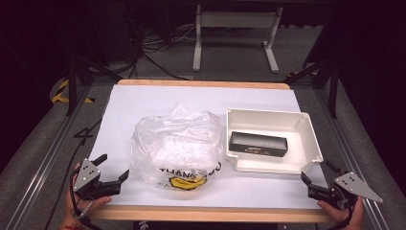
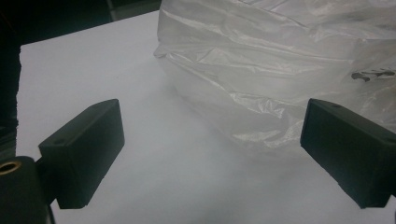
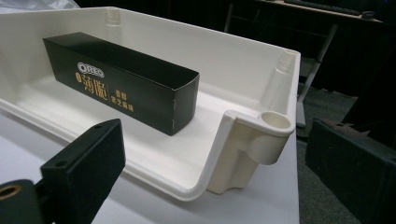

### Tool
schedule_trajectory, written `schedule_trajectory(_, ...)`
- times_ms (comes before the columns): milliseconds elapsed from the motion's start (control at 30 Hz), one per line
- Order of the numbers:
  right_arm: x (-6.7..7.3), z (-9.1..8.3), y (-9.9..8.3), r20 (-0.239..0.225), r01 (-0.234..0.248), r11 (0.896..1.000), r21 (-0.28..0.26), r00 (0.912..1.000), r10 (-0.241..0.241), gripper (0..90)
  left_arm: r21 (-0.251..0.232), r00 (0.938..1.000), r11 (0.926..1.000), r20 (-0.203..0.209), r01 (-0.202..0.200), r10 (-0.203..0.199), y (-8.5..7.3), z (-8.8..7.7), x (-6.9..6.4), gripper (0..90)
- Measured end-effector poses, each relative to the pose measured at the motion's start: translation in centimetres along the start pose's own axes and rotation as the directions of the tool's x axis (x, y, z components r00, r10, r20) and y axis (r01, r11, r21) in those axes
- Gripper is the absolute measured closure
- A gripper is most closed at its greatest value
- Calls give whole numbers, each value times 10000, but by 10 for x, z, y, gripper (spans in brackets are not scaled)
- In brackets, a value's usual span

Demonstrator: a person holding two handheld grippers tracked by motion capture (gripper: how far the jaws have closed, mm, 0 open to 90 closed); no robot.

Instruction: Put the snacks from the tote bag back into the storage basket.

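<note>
Crinkled clear plastic makes up the shopping bag [image 1: 177, 146], which sits slumped in the middle of the white table [image 1: 139, 103], its printed yellow face and lettering turned toward the person. Just to its right stands a cream plastic bin [image 1: 313, 143] with a low cut-out in its near wall, and a black Oreo biscuit box [image 1: 258, 144] lies flat on the bin's floor, long side toward that cut-out, which would let a gripper come in low from the front. The left gripper [image 1: 114, 168] rests at the near left edge of the table, jaws spread wide and holding nothing; its own view looks between them at the bag's lower fold [image 2: 261, 102], close ahead but apart from the pads. The right gripper [image 1: 317, 177] sits at the near right corner, jaws likewise fully apart and empty, aimed at the bin's front corner post [image 3: 275, 122] with the box [image 3: 126, 79] beyond. I judge both hands are poised to start: one for the bag, one for the box.
</note>
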State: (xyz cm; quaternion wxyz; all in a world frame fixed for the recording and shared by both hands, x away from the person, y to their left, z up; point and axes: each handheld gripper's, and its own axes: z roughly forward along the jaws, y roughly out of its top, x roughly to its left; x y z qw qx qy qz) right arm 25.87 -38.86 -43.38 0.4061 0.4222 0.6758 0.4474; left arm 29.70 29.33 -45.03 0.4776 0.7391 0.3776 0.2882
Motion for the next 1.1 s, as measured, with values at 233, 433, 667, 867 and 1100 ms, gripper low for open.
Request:
schedule_trajectory(233, 0, 1, -1, 54, -13, 10000, 24, 10000, 13, 58, -84, 10000, 9999, 10, -96, 96, -1, -2, 1, 72)
schedule_trajectory(433, 1, -2, -1, 161, 109, 9999, 15, 9998, -109, 58, -102, 9999, 9999, -73, -107, 106, -1, -1, 2, 72)
schedule_trajectory(667, 1, -1, -1, 183, 158, 9999, 5, 9997, -158, 56, -101, 9999, 9999, -109, -55, 54, -1, 1, 3, 75)
schedule_trajectory(867, -1, -1, -2, 193, 89, 10000, 45, 9998, -90, 54, -137, 9998, 9998, -142, -122, 120, 0, 1, 2, 75)
schedule_trajectory(1100, 1, 0, -2, 165, 149, 9997, 176, 9997, -152, 52, -68, 9999, 10000, -157, -34, 33, 0, 3, 2, 74)
